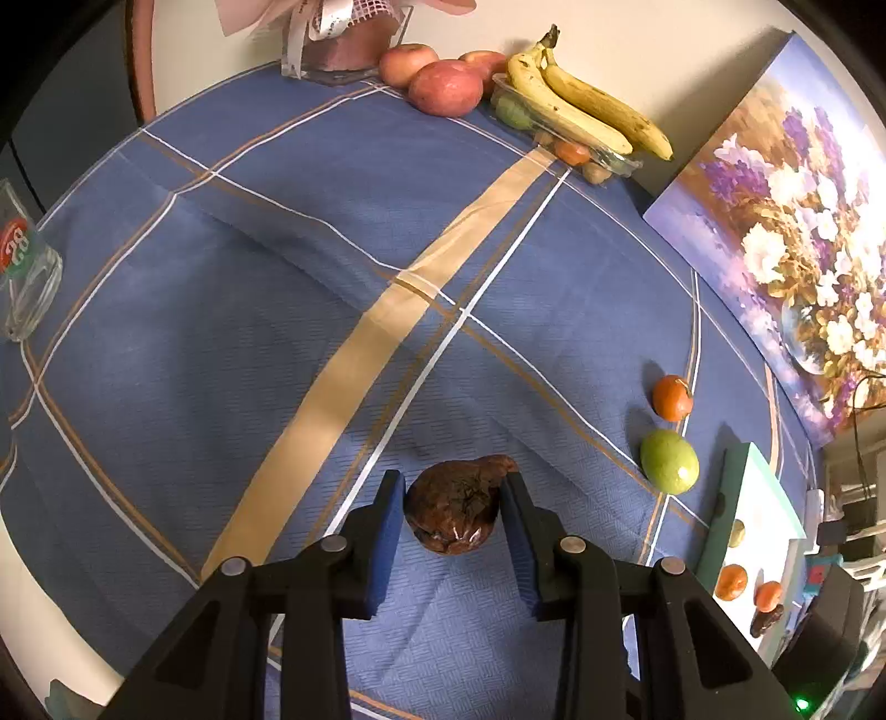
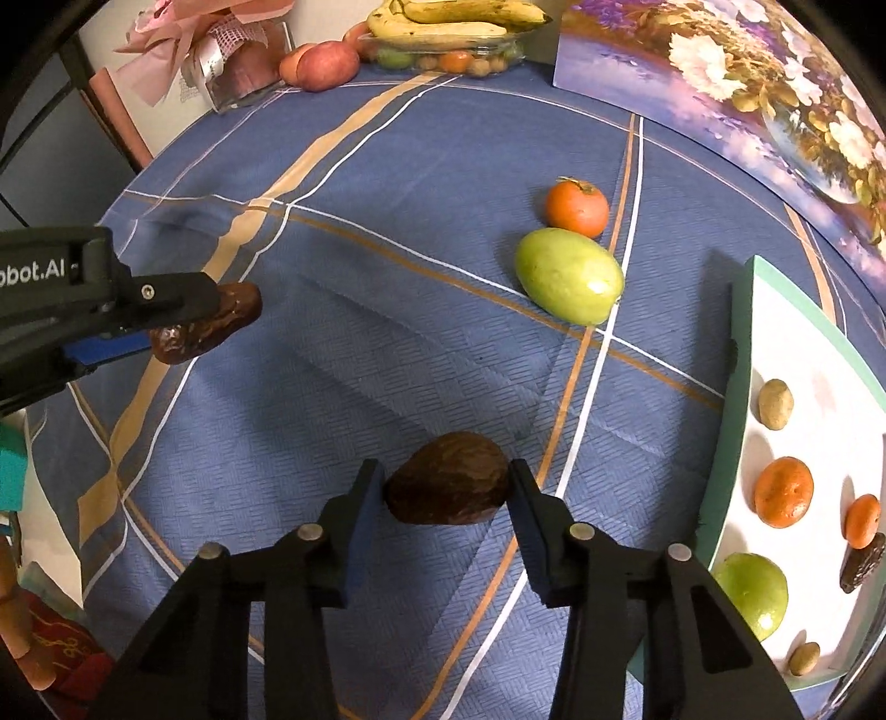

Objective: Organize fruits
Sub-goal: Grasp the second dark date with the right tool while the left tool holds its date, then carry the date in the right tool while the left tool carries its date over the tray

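My left gripper [image 1: 453,501] is shut on a wrinkled dark brown date [image 1: 455,509] and holds it above the blue cloth; it also shows in the right wrist view [image 2: 183,327] at the left. My right gripper [image 2: 447,493] is shut on a smooth brown oval fruit [image 2: 448,486]. A green fruit [image 2: 569,275] and an orange tangerine [image 2: 576,207] lie on the cloth ahead of it, also in the left wrist view [image 1: 669,461] [image 1: 671,397]. A white tray with a green rim [image 2: 745,354] at the right holds tangerines [image 2: 783,491], a green fruit [image 2: 756,592], a date and small nuts.
At the far edge are bananas [image 1: 581,102] on a clear box of small fruit [image 1: 576,149], red apples [image 1: 446,87] and a pink wrapped gift [image 1: 343,33]. A flower painting [image 1: 786,221] leans at the right. A glass [image 1: 25,277] stands at the left.
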